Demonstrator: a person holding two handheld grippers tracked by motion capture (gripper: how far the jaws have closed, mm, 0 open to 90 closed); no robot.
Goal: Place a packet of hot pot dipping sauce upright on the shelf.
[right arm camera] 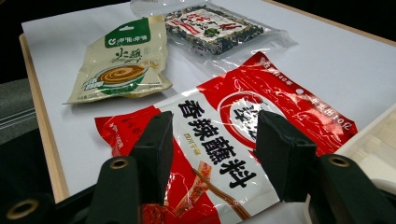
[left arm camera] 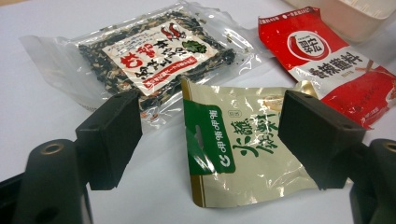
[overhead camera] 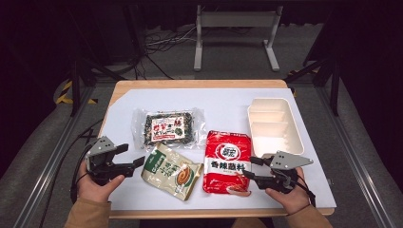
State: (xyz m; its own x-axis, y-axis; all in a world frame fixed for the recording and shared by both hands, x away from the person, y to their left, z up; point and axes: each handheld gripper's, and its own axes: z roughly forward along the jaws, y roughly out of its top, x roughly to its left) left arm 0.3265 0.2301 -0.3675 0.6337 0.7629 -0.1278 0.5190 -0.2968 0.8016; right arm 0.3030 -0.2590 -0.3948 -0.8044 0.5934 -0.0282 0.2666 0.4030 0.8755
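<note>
Lying empty, white tray (overhead camera: 275,124) beside red packet (overhead camera: 226,161); both claws spread.

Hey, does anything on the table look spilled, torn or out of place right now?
Nothing stands out. The red glossy sachet, beige-and-green pouch and clear dried-vegetable packet lie flat and sealed, loosely angled; the white plastic tray sits upright.

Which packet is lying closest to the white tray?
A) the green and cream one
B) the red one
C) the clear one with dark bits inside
B: in the high view the red packet lies right beside the white tray, while the green and cream packet and the clear packet with dark bits sit farther to the left.
</note>
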